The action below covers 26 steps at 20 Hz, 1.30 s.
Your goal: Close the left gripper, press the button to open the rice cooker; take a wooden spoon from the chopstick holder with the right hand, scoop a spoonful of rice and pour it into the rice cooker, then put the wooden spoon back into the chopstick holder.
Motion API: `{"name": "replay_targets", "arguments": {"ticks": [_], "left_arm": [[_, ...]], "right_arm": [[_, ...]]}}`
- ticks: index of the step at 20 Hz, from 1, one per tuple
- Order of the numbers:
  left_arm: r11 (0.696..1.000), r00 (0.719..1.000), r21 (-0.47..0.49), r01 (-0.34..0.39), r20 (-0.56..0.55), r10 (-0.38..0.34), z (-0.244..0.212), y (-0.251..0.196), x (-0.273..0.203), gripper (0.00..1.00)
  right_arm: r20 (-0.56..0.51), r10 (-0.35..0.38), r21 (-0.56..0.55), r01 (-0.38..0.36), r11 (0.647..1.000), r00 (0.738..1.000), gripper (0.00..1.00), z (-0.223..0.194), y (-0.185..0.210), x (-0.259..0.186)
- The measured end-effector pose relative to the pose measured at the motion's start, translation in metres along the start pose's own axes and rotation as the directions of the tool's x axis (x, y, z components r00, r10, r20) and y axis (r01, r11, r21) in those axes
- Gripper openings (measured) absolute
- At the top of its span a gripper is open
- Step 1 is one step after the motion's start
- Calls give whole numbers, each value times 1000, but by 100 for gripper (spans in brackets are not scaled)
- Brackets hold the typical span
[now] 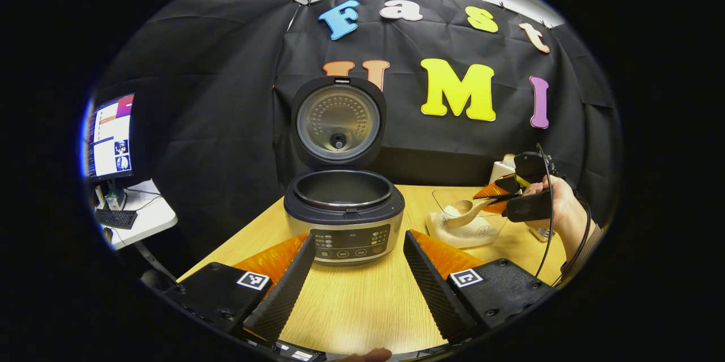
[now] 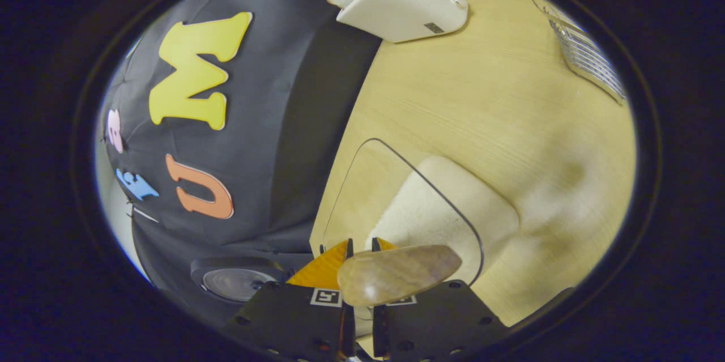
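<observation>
The rice cooker (image 1: pixel 342 214) stands in the middle of the wooden table (image 1: pixel 362 305) with its lid (image 1: pixel 338 122) raised and the inner pot bare. My left gripper (image 1: pixel 358 288) is open in front of the cooker's control panel, holding nothing. To the right, a hand holds my right gripper (image 1: pixel 494 197), shut on the wooden spoon (image 1: pixel 467 212). The spoon's bowl hangs over the clear container of rice (image 1: pixel 467 231). In the right gripper view my right gripper (image 2: pixel 359 248) has its fingers close together. A blurred part of the wooden spoon (image 2: pixel 396 274) lies across them, above the rice container (image 2: pixel 430 209).
A white toaster (image 2: pixel 405 2) with a slice of bread stands at the back of the table (image 2: pixel 481 96). A metal wire holder (image 2: pixel 589 53) sits near the table's edge. A monitor (image 1: pixel 110 135) and keyboard (image 1: pixel 116 217) stand on a side desk far left.
</observation>
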<state>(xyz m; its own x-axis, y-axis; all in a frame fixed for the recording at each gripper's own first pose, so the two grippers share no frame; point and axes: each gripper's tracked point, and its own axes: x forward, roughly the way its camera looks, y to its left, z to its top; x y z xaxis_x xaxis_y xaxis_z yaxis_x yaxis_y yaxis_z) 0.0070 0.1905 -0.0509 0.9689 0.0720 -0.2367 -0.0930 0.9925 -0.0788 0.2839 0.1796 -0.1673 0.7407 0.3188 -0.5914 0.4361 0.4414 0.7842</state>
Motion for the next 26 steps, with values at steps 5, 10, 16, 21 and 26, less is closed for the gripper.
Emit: {"name": "replay_targets", "arguments": {"ticks": [5, 10, 16, 21, 26], "left_arm": [[1000, 1000, -6, -1, 4, 1, 1, 2, -1, 100], [1000, 1000, -10, -6, 2, 6, 1, 5, 0, 100], [1000, 1000, -22, -8, 12, 9, 4, 8, -3, 100], [999, 1000, -34, -14, 18, 15, 7, 15, -8, 100], [998, 1000, -57, -14, 27, 15, 11, 28, -14, 100]], "right_arm": [[31, 57, 114, -60, 992, 998, 12, 14, -1, -11], [38, 188, 220, -191, 957, 982, 12, 22, 18, -25], [29, 328, 320, -320, 892, 944, 12, 15, 56, -45], [-21, 371, 285, -351, 892, 928, 11, -19, 99, -58], [-61, 384, 233, -361, 903, 921, 10, -59, 138, -63]]}}
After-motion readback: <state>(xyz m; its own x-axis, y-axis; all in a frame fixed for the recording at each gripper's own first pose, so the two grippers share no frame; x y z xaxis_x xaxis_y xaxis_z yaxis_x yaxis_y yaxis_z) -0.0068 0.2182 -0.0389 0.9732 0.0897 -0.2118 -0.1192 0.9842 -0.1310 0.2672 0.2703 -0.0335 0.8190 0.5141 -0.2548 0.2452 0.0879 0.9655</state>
